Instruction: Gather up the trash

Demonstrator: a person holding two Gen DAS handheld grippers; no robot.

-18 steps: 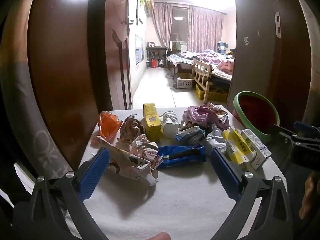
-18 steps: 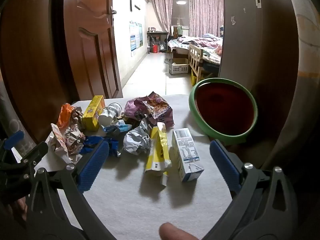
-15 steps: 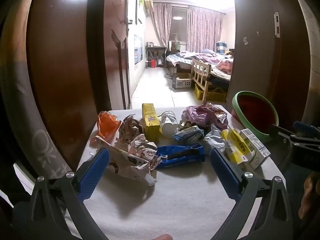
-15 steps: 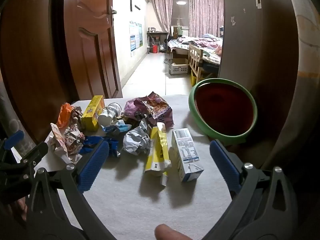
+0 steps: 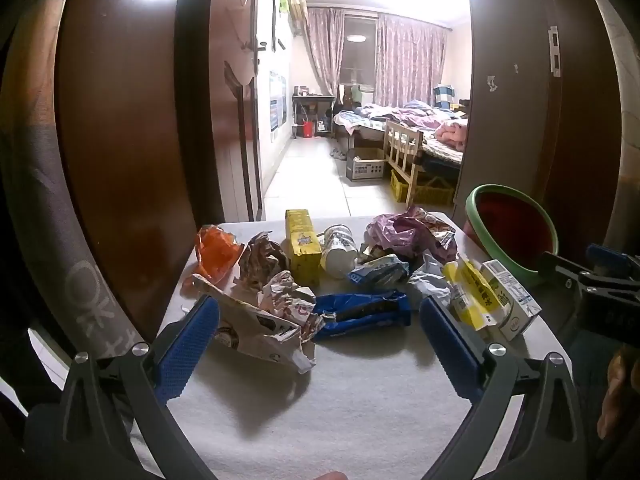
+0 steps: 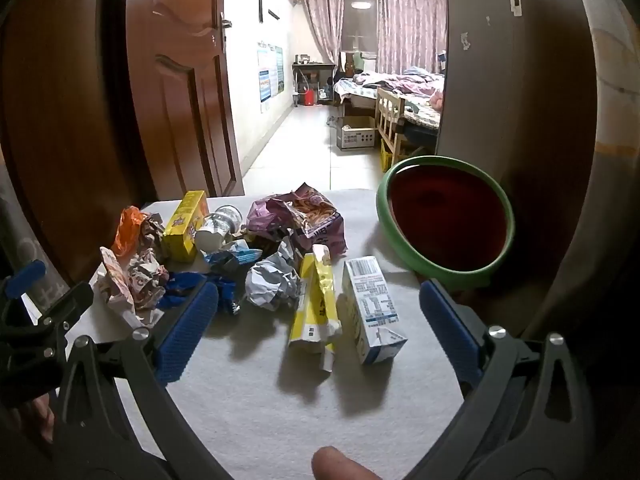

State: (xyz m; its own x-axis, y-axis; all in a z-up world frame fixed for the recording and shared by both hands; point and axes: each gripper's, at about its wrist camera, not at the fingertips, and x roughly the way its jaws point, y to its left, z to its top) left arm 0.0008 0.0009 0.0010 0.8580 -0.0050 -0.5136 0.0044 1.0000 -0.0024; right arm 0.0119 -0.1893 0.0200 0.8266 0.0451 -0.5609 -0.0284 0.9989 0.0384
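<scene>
The left gripper [image 5: 318, 326] is held wide open above the near part of the white table [image 5: 360, 408], with nothing pressed between its blue pads. The right gripper [image 6: 318, 316] is likewise spread wide and empty. The trash is heaped across the middle of both frames: an orange wrapper [image 5: 216, 250], a yellow box [image 5: 303, 246], a paper cup [image 5: 338, 250] on its side, a purple snack bag [image 6: 300, 216], a blue wrapper [image 5: 360, 312], a crumpled white paper [image 6: 272, 282], a yellow carton [image 6: 316, 312] and a white milk carton [image 6: 370, 308] lying side by side. A green-rimmed basin [image 6: 444, 224] is seen at the right of the right wrist frame, beside the cartons.
</scene>
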